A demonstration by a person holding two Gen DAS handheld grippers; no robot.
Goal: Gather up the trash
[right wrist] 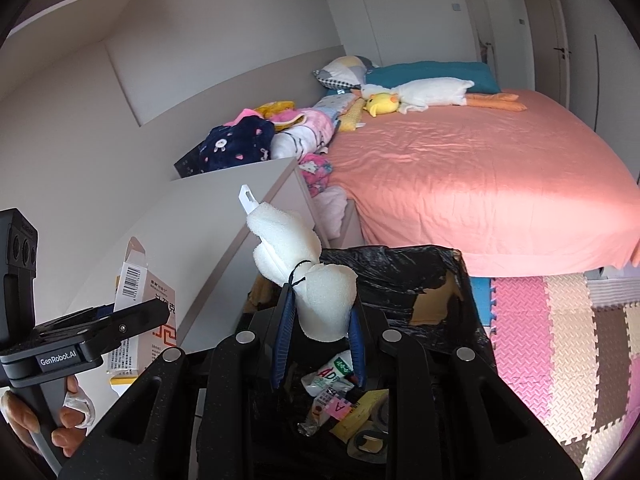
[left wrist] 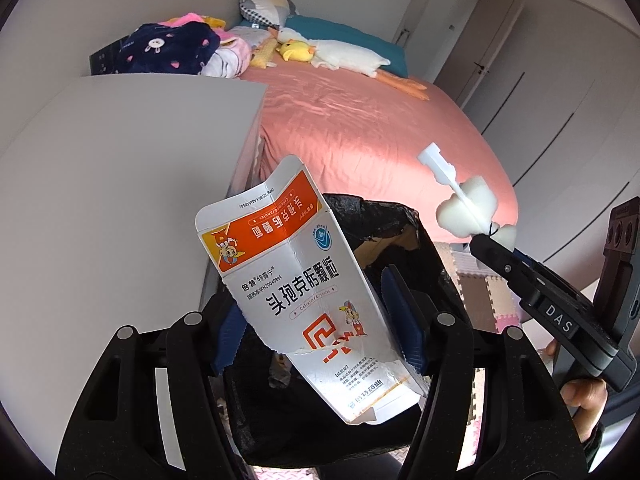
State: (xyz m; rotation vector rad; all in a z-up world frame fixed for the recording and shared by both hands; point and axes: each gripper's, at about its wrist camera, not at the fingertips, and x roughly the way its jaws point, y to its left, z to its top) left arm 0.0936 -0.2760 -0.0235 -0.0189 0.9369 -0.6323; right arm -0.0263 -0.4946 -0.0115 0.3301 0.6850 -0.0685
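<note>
A torn white and orange medicine box (left wrist: 296, 272) sits flattened between the blue pads of my left gripper (left wrist: 316, 320), which is shut on it. Below it is the bin lined with a black bag (left wrist: 384, 220). My right gripper (right wrist: 320, 308) is shut on a white foam piece (right wrist: 292, 248) tied to a white plastic stick. It hangs over the open bin (right wrist: 400, 264), where several wrappers and small boxes (right wrist: 340, 392) lie. The left wrist view shows the right gripper (left wrist: 484, 240) and foam (left wrist: 468, 208) at right. In the right wrist view the left gripper (right wrist: 132, 316) and box (right wrist: 132, 276) are at left.
A white cabinet top (left wrist: 120, 160) stands left of the bin. Behind the bin is a bed with a pink sheet (right wrist: 460, 168), with plush toys (right wrist: 400, 98) and clothes (right wrist: 240, 140) at its head. Coloured foam mats (right wrist: 552, 340) cover the floor at right.
</note>
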